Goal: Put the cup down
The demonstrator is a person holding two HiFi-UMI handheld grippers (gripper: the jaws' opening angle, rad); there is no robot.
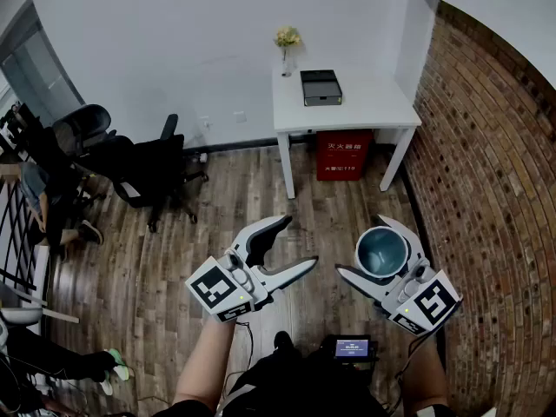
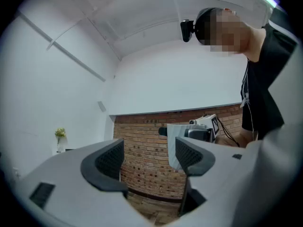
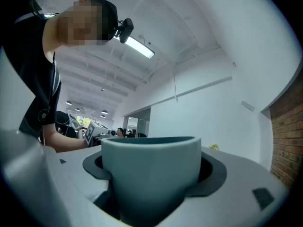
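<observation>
A grey-blue cup (image 1: pixel 382 251) stands upright between the jaws of my right gripper (image 1: pixel 380 252), held in the air above the wooden floor. In the right gripper view the cup (image 3: pixel 152 174) fills the gap and both dark pads press on its sides. My left gripper (image 1: pixel 291 244) is at the centre left of the head view, open and empty. In the left gripper view its gripper (image 2: pixel 147 161) shows only the brick wall between its jaws, and the cup (image 2: pixel 176 145) with the right gripper appears beyond them.
A white table (image 1: pixel 369 102) stands ahead against the wall, with a dark tray (image 1: pixel 321 86) and a small flower vase (image 1: pixel 287 50) on it and a red box (image 1: pixel 344 155) below. A brick wall (image 1: pixel 495 189) runs along the right. Black office chairs (image 1: pixel 148 168) stand at left.
</observation>
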